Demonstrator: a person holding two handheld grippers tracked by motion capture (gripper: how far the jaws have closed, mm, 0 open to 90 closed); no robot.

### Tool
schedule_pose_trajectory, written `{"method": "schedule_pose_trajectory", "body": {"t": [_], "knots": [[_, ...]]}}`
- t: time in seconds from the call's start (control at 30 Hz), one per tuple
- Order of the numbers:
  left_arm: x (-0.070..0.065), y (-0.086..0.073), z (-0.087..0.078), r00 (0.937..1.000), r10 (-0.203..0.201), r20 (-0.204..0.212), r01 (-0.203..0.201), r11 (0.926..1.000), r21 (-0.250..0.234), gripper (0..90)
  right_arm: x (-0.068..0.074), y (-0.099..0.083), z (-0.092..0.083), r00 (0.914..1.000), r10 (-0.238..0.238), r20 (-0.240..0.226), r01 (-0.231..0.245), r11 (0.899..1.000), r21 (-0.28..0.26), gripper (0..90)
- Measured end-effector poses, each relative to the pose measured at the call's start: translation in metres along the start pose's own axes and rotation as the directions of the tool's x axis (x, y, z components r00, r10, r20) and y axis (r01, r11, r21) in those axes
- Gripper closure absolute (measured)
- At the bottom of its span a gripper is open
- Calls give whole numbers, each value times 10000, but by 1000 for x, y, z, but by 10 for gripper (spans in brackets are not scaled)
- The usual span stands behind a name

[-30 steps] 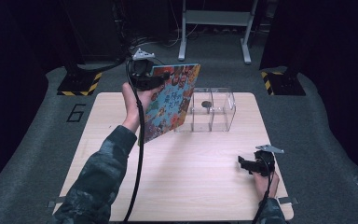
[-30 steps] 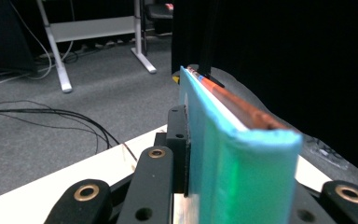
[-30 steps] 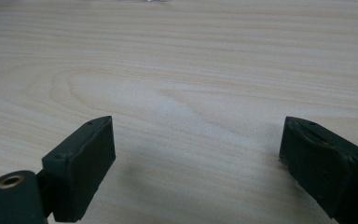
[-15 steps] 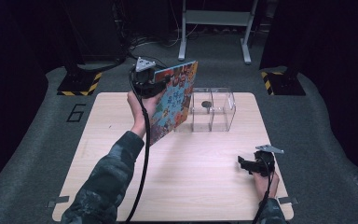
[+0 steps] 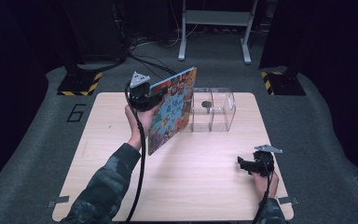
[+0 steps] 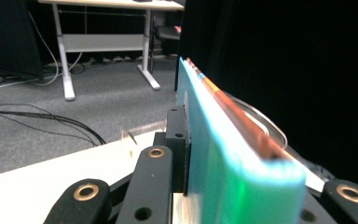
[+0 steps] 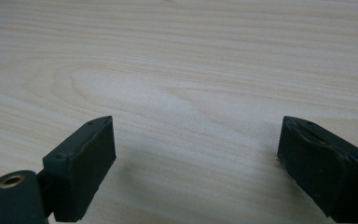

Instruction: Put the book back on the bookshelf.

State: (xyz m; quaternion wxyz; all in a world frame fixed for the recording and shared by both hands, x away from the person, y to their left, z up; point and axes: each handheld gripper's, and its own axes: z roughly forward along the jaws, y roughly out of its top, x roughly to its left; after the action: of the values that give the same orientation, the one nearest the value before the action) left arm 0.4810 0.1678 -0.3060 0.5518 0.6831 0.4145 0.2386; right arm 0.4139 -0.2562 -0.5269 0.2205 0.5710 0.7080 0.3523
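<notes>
My left gripper (image 5: 145, 99) is shut on the upper left edge of a colourful picture book (image 5: 173, 111) and holds it tilted on edge above the wooden table (image 5: 107, 140). The book stands just left of a clear two-compartment box (image 5: 214, 112). In the left gripper view one black finger (image 6: 175, 136) presses the book's teal cover (image 6: 223, 158); the other jaw is hidden behind it. My right gripper (image 5: 245, 164) rests near the table's front right, open, with bare wood (image 7: 168, 70) between its jaws (image 7: 196, 154).
A small dark round thing (image 5: 206, 104) sits in the box's left compartment. Behind the table are floor cables (image 5: 144, 51), a white desk frame (image 5: 214, 18) and two yellow-black striped bases (image 5: 79, 84). A "6" (image 5: 76, 112) marks the grey floor at left.
My left hand has lowered the book toward the table, still gripping it. The right hand has stayed put.
</notes>
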Motion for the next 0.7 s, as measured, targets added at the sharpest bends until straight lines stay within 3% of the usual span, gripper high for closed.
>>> {"method": "schedule_pose_trajectory", "body": {"t": [0.33, 0.7], "knots": [[3, -23, -37, 9979, 535, 354, -568, 9934, 998, 795, 0, 0, 1, 10000, -38, 44, 38, 10000, -30, 109], [12, -40, -56, 9967, 595, 558, -679, 9842, 1632, 787, 1, 0, 1, 10000, -39, 48, 39, 10000, -10, 110]]}}
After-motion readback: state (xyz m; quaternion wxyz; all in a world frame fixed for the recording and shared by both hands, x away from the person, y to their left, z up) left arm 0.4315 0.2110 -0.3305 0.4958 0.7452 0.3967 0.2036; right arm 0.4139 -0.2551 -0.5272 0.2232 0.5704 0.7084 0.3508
